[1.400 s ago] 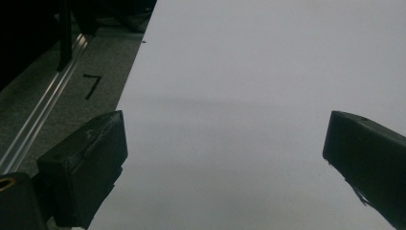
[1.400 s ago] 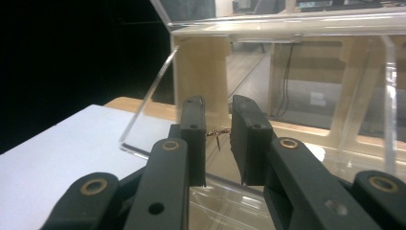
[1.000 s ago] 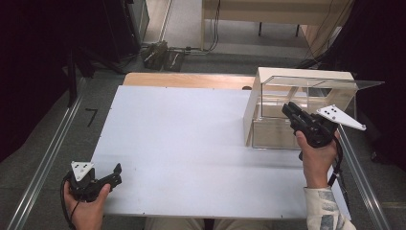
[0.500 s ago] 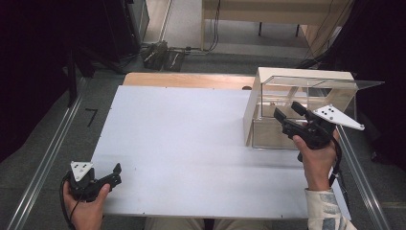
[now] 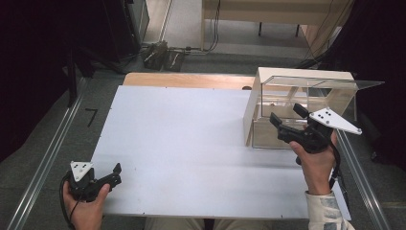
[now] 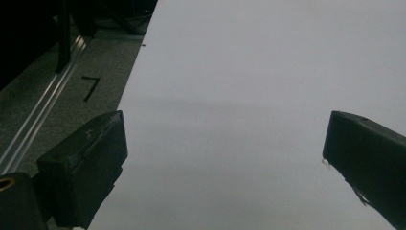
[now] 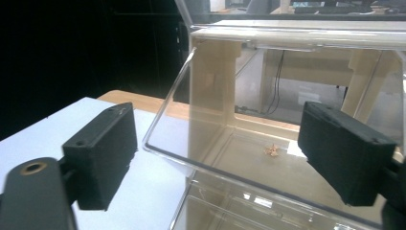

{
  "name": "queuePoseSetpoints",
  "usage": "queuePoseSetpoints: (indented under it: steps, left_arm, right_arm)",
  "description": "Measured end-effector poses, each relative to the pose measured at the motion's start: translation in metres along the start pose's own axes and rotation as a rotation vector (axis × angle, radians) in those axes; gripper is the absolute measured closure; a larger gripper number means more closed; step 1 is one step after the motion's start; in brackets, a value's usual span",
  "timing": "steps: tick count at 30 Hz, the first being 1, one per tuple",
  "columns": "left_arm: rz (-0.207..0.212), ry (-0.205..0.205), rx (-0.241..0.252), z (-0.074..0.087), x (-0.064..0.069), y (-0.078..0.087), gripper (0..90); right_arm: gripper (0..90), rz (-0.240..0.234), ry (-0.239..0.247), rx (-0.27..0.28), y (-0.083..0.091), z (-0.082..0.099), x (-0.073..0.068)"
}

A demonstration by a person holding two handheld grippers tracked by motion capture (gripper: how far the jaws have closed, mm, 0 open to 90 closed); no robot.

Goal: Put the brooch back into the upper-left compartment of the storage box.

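Note:
A beige box with clear walls (image 5: 306, 91) stands at the right of the white table (image 5: 191, 134), its clear lid (image 5: 335, 84) raised. My right gripper (image 5: 287, 115) hovers just in front of the box, open and holding nothing. In the right gripper view the gripper (image 7: 215, 158) faces the box (image 7: 287, 163), where a small orange-brown scrap (image 7: 272, 151) lies on the floor. My left gripper (image 5: 115, 173) rests at the near left corner, open over bare table (image 6: 249, 72) with nothing between its fingers (image 6: 91, 163).
A bare wooden strip (image 5: 186, 79) runs along the table's far edge. Metal rails (image 5: 43, 163) and a taped mark (image 5: 91, 116) lie on the floor to the left. Cables and a power unit (image 5: 160, 52) sit behind the table.
My right gripper has drawn back a little from the box, toward the left, and its jaws have spread apart. The left gripper has not moved.

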State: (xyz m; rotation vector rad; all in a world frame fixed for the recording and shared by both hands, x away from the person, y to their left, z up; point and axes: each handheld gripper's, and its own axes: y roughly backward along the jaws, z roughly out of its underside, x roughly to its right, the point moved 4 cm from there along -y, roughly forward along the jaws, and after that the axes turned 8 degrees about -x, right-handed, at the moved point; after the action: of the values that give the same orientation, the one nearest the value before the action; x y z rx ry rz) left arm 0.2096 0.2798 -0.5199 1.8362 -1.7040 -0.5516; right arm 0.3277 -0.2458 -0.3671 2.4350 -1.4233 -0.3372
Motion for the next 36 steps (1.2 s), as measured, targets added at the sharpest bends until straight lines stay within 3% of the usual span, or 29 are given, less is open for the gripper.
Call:
queuePoseSetpoints:
  steps: [36]
  left_arm:
    - [0.018,-0.006,0.013,-0.001,0.001,0.003,2.1]
  right_arm:
    - [6.0,0.037,0.040,-0.016,0.025,0.023,-0.005]
